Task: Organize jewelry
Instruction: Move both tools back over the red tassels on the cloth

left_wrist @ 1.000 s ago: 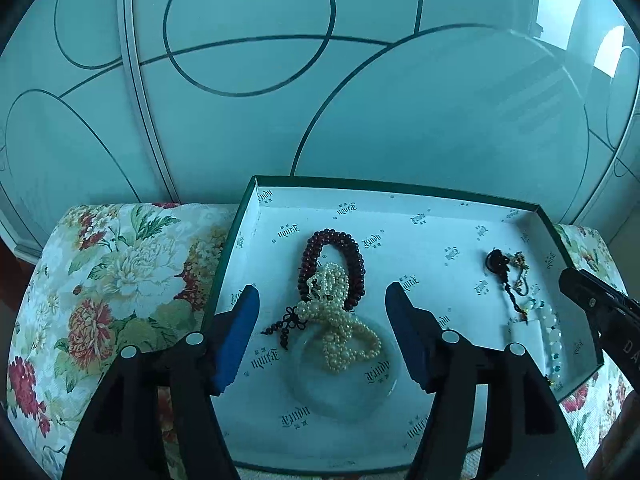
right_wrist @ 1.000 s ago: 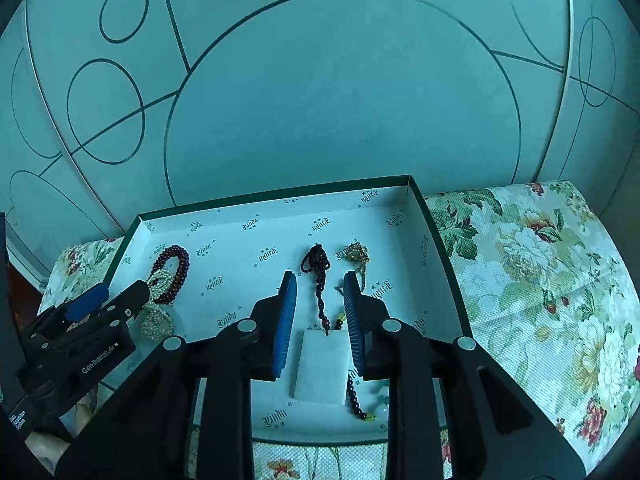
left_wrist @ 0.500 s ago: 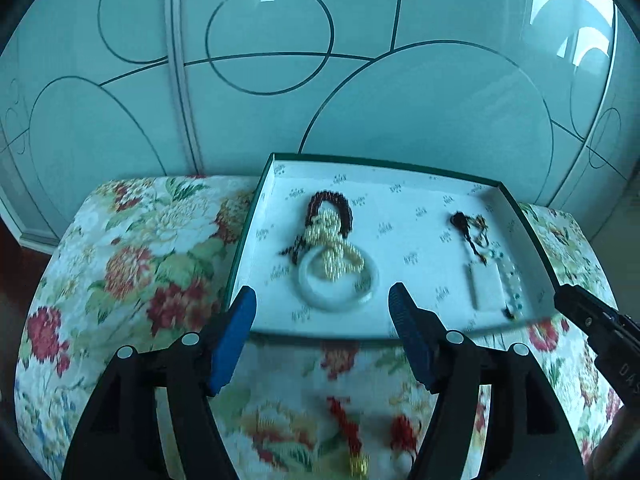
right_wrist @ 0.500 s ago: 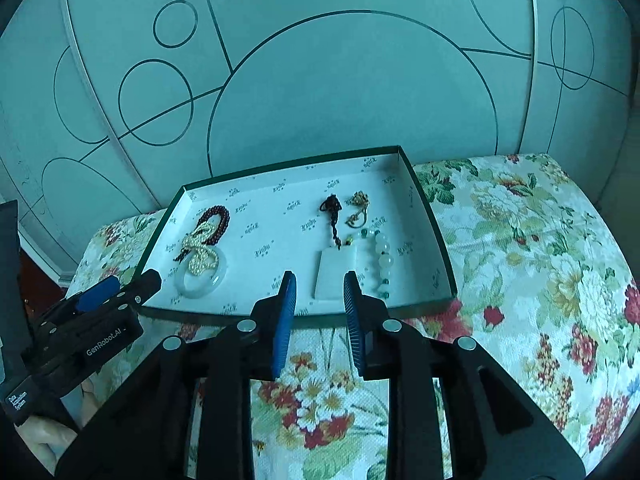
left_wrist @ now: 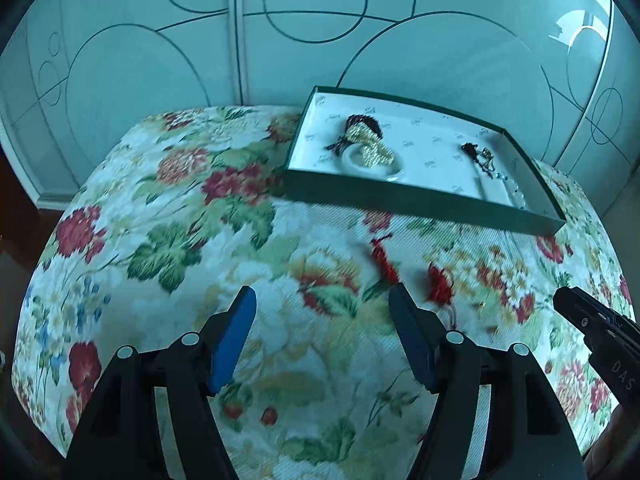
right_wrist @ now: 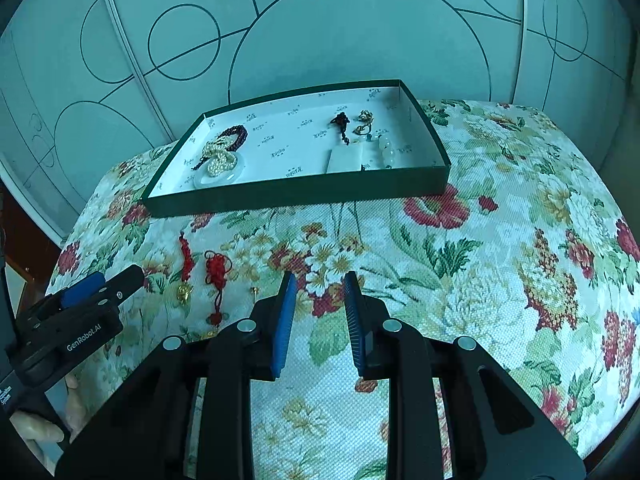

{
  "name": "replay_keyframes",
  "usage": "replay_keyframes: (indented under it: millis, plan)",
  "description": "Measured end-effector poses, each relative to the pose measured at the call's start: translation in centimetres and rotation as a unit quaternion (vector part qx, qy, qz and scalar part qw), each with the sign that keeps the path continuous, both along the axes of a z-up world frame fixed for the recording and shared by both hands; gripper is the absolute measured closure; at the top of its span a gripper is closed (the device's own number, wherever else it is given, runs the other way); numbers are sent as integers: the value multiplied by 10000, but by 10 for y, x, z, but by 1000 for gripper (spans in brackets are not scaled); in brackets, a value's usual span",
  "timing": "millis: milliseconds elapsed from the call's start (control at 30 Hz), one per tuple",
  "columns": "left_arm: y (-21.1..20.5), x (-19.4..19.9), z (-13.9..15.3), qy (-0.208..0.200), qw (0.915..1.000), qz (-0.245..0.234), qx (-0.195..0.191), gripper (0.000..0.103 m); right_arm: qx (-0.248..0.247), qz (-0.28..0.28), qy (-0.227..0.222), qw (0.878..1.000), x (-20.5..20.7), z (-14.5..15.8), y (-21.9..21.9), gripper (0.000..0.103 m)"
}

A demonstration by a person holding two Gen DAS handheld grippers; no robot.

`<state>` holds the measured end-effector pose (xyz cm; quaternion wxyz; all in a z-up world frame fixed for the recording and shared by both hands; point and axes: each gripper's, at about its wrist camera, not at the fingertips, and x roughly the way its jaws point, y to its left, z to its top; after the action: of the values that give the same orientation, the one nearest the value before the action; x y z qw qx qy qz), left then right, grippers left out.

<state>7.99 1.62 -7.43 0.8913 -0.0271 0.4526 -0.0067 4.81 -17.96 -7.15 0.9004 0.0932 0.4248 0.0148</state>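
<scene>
both the left gripper (left_wrist: 322, 312) and right gripper (right_wrist: 320, 304) are held released and empty over the floral tablecloth (right_wrist: 460, 272). 2 red knotted tassel charms (right_wrist: 216, 276) are left beside the shallow green jewelry box (right_wrist: 304, 196).

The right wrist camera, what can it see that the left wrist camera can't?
Only the right wrist view shows the white rectangular slab clearly and a hand on the left gripper. Only the left wrist view shows the right gripper's tip. Both show the green box, the pearl strand and two red tassels on the floral cloth.
</scene>
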Motion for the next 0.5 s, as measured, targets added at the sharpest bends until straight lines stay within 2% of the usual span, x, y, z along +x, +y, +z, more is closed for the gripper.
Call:
replay_keyframes:
  millis: [500]
  plan:
    - [31, -12, -5, 2, 9997, 263, 23, 35, -184, 296, 187, 9992, 0, -15, 40, 78]
